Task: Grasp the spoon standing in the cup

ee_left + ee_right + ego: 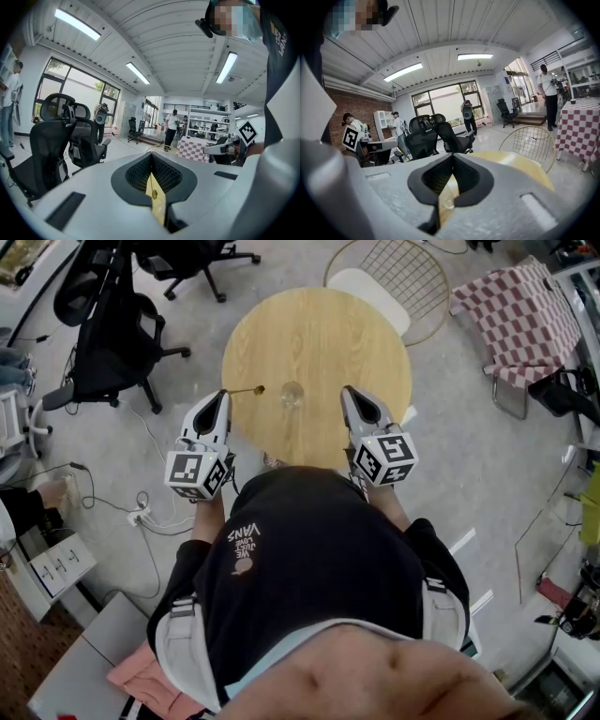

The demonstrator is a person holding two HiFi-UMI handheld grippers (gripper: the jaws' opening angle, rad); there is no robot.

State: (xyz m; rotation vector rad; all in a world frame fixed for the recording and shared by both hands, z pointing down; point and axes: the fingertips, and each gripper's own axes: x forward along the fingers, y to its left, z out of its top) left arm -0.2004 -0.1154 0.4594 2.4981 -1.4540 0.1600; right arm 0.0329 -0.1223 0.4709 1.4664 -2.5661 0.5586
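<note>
Golden spoon [247,389] sticks out level from your left gripper [223,394], out of the cup [292,396], over the desk [328,343]. Left gripper view: jaws clamped on its handle; squeeze steadily. Right gripper view: right gripper [451,157] closed, empty; do not bump the cup.

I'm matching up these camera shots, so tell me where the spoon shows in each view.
Head view: spoon sticks out level from the left gripper, left of the cup.
Left gripper view: spoon sits low centre, between the shut jaws.
Right gripper view: not in it.
Shared landmark: the checked cloth, at top right in the head view, is right of centre in the left gripper view and at the right edge in the right gripper view.
</note>
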